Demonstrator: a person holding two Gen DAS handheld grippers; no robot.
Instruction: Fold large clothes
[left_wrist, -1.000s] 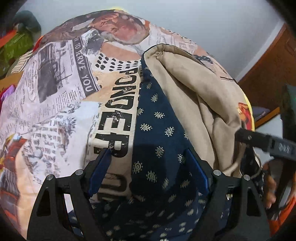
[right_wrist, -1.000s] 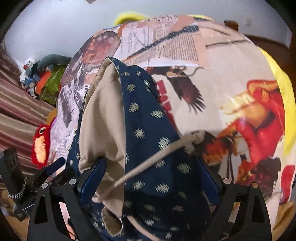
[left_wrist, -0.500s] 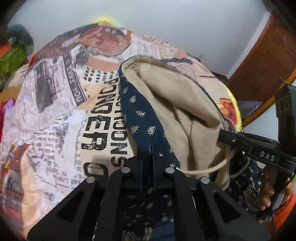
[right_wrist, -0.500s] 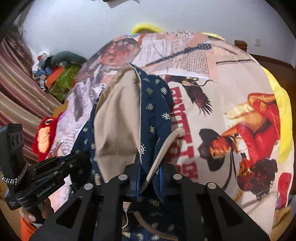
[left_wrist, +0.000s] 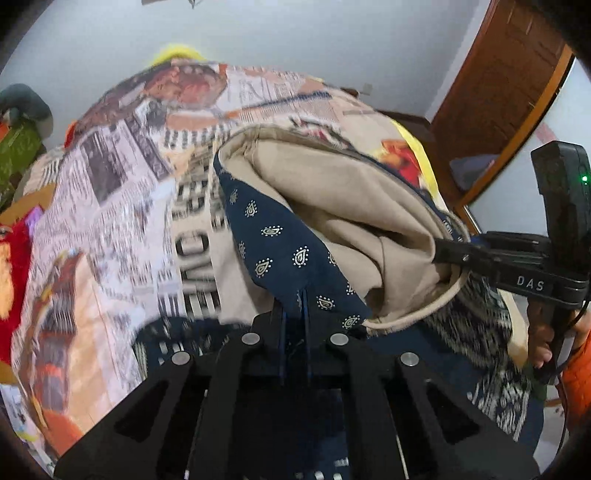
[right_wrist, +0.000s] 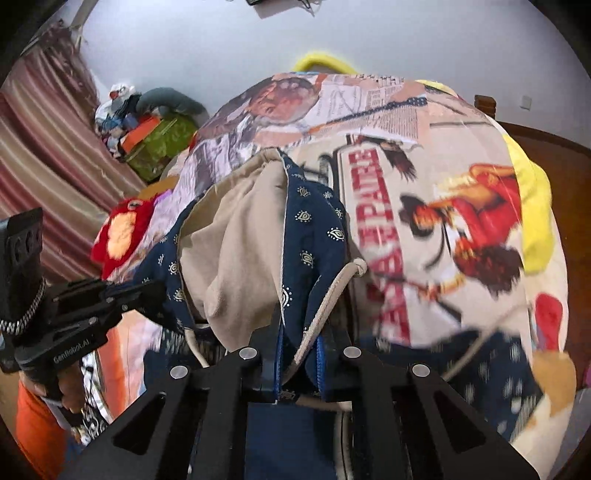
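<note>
The garment is navy blue with small paisley marks and a beige lining; it has a beige drawstring. It hangs lifted above the printed bedsheet. My left gripper is shut on its navy edge. My right gripper is shut on the navy edge and the drawstring. The right gripper also shows in the left wrist view, pinching the cloth at the right. The left gripper shows in the right wrist view at the left.
The bed carries a newspaper-and-cowboy print sheet with a yellow edge. A red plush toy and a pile of clutter lie at the left by a striped curtain. A wooden door stands at the right.
Both grippers went from open around the garment's edges to shut on them. Since then both have lifted the garment, so more wall and room shows.
</note>
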